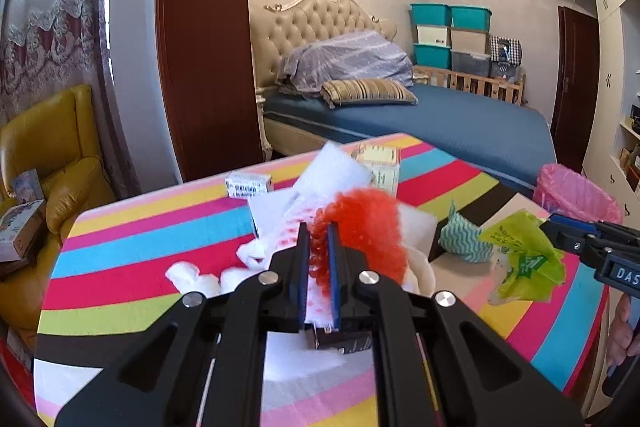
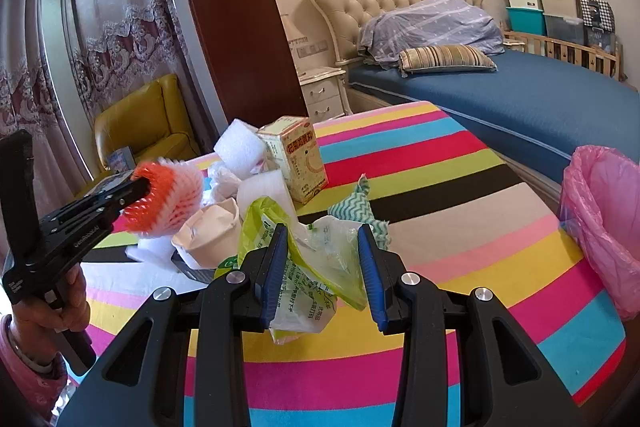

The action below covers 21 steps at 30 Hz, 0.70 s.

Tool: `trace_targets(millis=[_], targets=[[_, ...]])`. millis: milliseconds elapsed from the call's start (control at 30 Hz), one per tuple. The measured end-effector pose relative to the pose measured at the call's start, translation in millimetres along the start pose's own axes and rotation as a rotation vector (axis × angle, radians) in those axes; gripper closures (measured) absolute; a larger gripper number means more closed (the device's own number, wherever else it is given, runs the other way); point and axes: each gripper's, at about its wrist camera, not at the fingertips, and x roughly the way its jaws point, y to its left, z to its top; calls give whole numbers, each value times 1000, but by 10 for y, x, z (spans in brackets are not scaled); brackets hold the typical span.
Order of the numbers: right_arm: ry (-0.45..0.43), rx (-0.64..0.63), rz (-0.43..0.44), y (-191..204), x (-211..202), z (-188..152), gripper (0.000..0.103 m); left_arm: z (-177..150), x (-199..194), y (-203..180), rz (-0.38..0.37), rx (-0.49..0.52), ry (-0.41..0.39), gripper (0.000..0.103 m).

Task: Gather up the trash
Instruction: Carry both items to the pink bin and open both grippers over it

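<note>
My left gripper [image 1: 319, 231] is shut on an orange-red and white foam fruit net [image 1: 364, 227], held just above the heap of trash on the striped table [image 1: 132, 247]. In the right wrist view the left gripper [image 2: 141, 187] shows at the left with the net [image 2: 172, 199] at its tips. My right gripper [image 2: 322, 233] is shut on a crumpled green and clear plastic bag [image 2: 308, 267], lifted off the table. From the left wrist view the right gripper [image 1: 554, 227] sits at the right, the bag [image 1: 524, 255] hanging from it. A pink-lined trash bin [image 2: 600, 227] stands beyond the table's right edge.
On the table lie white foam pieces [image 2: 240, 147], a yellow medicine box [image 2: 296, 163], a paper cup [image 2: 212, 235], a teal zigzag cloth [image 2: 362, 203] and a small white box [image 1: 248, 185]. A blue bed [image 2: 540, 95] is behind, a yellow armchair [image 1: 52, 155] to the left.
</note>
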Motion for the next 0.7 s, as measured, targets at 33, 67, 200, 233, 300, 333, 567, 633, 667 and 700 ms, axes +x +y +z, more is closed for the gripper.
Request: trace_targets(millis=[33,67,200,233,300,333,567,633,667,700], targets=[[-8,2,-2,-18,-13,21,67,27,-20,-9,-3,1,-8,94],[-14,3,-5,-27,-30,30,67,67,-40,-29,-12,4,-17,94],[-48,19,-32,-152,-123,105,67,190,-81,-206,-59,29,-48,94],[-55,24,-40,-194,-146,120,67,210,-81,-257,-70,36,-53,94],[-72,37,-64,-301,-207,143,67,262,-52,-398,-107,49,-58,94],[-78,44,-74,-350,-233,156,67,284,-39,-454,-125,55,-59,94],[-141,86,-176,-763,-520,258,67,448,146,-1003,-273,97,-58,94],[-160,97,-213,-906,-605,290,67,481,216,-1187,-316,108,-52,94],[-169,103,-233,-988,-650,299,67,511,258,-1302,-341,118,-51,94],[-178,106,-256,-1071,-697,309,67,543,293,-1397,-361,125,-51,94]])
